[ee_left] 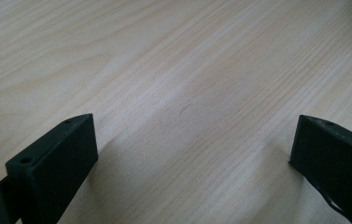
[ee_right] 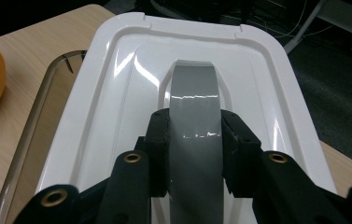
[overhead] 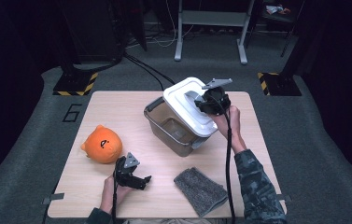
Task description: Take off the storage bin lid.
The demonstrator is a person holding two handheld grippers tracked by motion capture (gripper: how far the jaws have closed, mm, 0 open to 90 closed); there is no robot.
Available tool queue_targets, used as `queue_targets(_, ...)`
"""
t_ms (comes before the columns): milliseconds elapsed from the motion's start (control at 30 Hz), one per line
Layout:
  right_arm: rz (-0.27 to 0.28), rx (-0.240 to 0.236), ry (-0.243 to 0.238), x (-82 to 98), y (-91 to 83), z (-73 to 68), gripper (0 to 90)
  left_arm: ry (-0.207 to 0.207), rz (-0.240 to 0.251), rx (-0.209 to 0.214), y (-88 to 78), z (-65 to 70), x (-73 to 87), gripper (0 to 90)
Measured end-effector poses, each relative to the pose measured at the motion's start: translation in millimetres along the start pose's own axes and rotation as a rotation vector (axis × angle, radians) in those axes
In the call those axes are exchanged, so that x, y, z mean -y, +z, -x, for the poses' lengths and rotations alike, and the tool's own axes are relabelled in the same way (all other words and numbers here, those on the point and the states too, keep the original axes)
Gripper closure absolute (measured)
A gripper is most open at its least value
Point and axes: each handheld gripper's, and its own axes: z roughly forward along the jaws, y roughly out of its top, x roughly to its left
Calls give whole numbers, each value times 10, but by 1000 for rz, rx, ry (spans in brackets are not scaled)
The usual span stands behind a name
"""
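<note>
High view: a wooden table (overhead: 117, 116) bearing a translucent bin (overhead: 171, 128), an orange plush toy (overhead: 101, 144) at the left, and a grey cloth (overhead: 200, 191) near the front edge. The white lid (overhead: 190, 112) sits tilted and offset over the bin's right side, leaving the left part of the bin uncovered. Right gripper view: close detail of the lid's grey handle (ee_right: 195, 121), with the right gripper (ee_right: 195, 140) clamped on it, one pad against each side; the toy shows at the left edge. Left gripper view: the left gripper (ee_left: 194, 154), jaws wide apart over bare tabletop, holding nothing; in the high view it rests near the front edge, beside the toy.
</note>
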Motion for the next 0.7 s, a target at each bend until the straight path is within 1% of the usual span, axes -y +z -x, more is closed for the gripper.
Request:
queue_targets(33, -1, 5, 7, 2, -14, 17, 666, -1, 0, 0, 0, 0, 0, 2)
queue_targets(67, -1, 14, -2, 7, -30, 46, 666, 1, 1, 0, 1, -1, 0, 2)
queue_targets(100, -1, 19, 2, 10, -39, 64, 666, 0, 0, 0, 0, 0, 0, 2)
queue_targets(233, -4, 37, 27, 31, -68, 132, 666, 0, 0, 1, 0, -1, 0, 2)
queue_targets(267, -5, 42, 21, 39, -78, 163, 666, 0, 0, 1, 0, -1, 0, 2)
queue_targets(333, 0, 56, 46, 45, -87, 192, 666, 0, 0, 1, 0, -1, 0, 2)
queue_targets(367, 4, 60, 32, 53, -91, 220, 666, 0, 0, 1, 0, -1, 0, 2)
queue_targets(400, 5, 66, 38, 59, -97, 243, 666, 0, 0, 1, 0, -1, 0, 2)
queue_targets(433, 1, 74, 59, 63, -103, 257, 666, 0, 0, 1, 0, -1, 0, 2)
queue_targets(467, 4, 84, 55, 71, -104, 294, 666, 1, 1, 1, 1, -2, 0, 2)
queue_targets(567, 0, 101, 82, 93, -105, 352, 666, -1, 0, 1, 0, -1, 0, 2)
queue_targets(667, -5, 123, 97, 124, -110, 413, 666, -3, 2, 0, 1, 1, 0, 2)
queue_targets(700, -4, 127, 92, 135, -111, 443, 666, -3, 0, 2, 1, 0, 0, 2)
